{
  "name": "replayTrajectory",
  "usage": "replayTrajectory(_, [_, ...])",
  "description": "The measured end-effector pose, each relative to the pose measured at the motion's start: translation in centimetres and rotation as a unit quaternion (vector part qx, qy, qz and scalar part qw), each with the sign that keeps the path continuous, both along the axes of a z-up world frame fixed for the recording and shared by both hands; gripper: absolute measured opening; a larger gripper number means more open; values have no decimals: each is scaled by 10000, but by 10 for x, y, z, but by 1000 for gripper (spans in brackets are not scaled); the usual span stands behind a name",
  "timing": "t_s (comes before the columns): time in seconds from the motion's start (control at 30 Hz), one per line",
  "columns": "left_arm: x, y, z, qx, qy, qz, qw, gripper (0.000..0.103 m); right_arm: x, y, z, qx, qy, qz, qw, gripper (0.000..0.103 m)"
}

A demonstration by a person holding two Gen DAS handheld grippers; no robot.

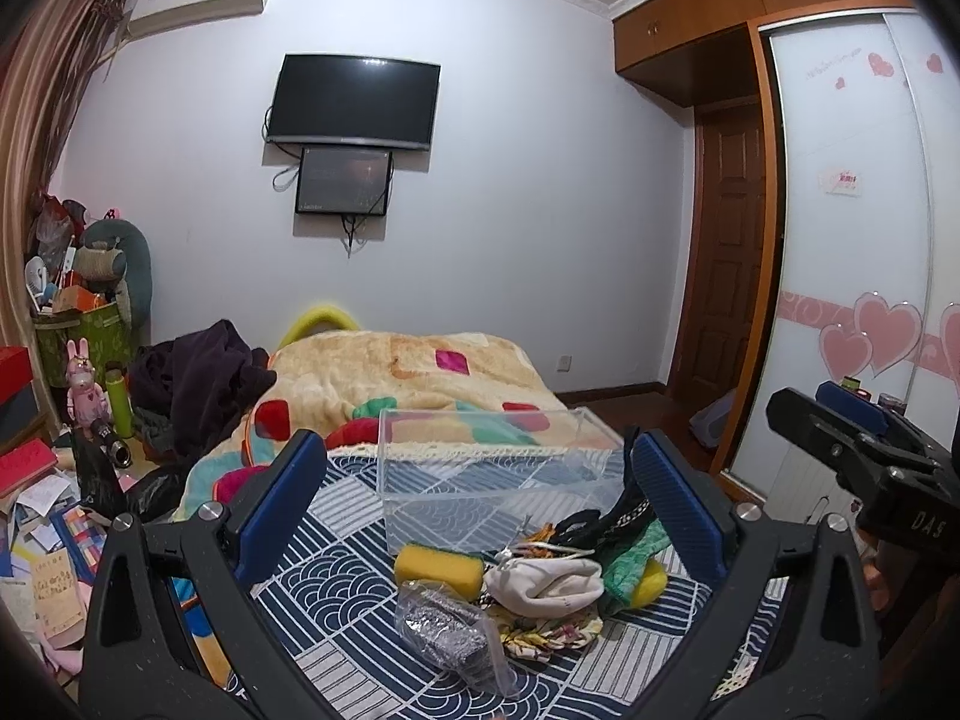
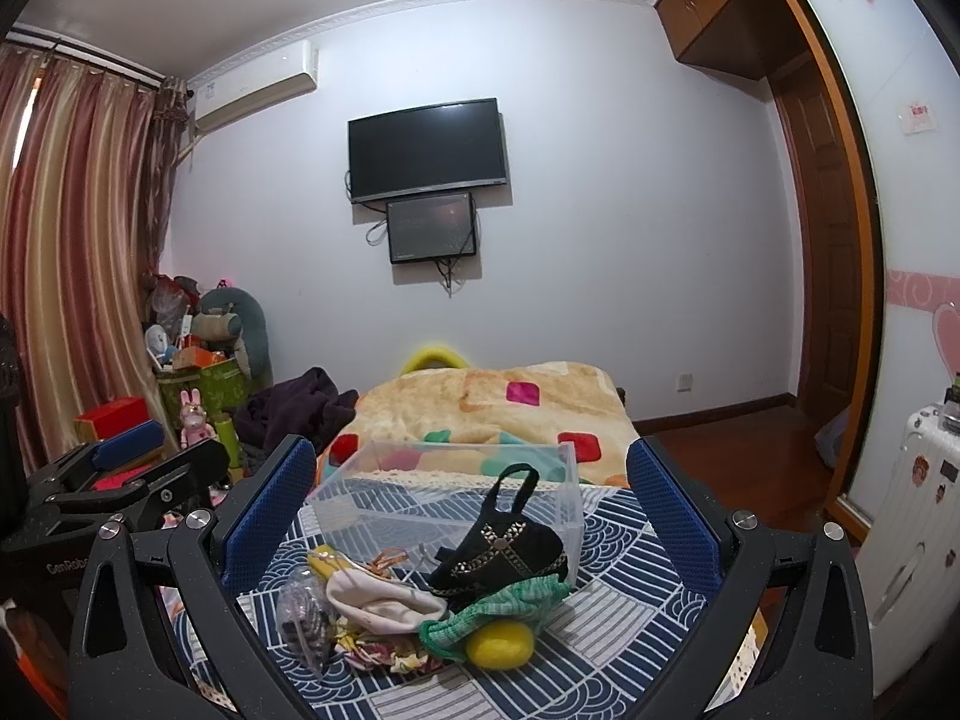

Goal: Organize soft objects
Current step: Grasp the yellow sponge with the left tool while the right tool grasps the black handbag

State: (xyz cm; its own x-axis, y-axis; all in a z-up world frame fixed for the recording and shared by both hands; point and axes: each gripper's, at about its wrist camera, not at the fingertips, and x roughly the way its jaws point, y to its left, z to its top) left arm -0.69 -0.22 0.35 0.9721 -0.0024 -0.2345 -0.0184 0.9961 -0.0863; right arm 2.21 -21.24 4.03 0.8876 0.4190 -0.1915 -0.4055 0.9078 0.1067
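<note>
Left wrist: left hand-held gripper (image 1: 477,486) wide apart, empty.

We count one clear box (image 1: 492,468), two yellow sponges (image 1: 438,564), one bagged steel scrubber (image 1: 447,621), one cream cloth (image 1: 546,585), one green cloth (image 1: 630,558), one black strap item (image 2: 504,552), two wall screens (image 1: 354,99).

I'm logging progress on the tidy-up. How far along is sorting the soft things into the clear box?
Nothing looks done: the clear box is empty. Nothing in hand: left gripper and right gripper are open. Left: the pile, including yellow sponge, cream pouch, black bag.
</note>
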Motion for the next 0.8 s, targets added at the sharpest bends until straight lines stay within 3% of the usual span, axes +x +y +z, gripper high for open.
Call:
replayTrajectory(0.27, [34, 15, -43, -260, 943, -72, 9952, 103, 22, -4, -22, -104, 395, -129, 9991, 103])
replayTrajectory(0.4, [49, 20, -65, -269, 1326, 108, 9907, 103, 33, -2, -35, -205, 630, -155, 9977, 103])
replayTrajectory(0.5, [58, 26, -73, -373, 1445, 125, 9887, 95, 42, -3, -45, -245, 850, -134, 9960, 103])
replayTrajectory(0.8, [85, 51, -84, -698, 1689, 201, 9830, 82, 66, -8, -63, -127, 1484, -101, 9888, 81])
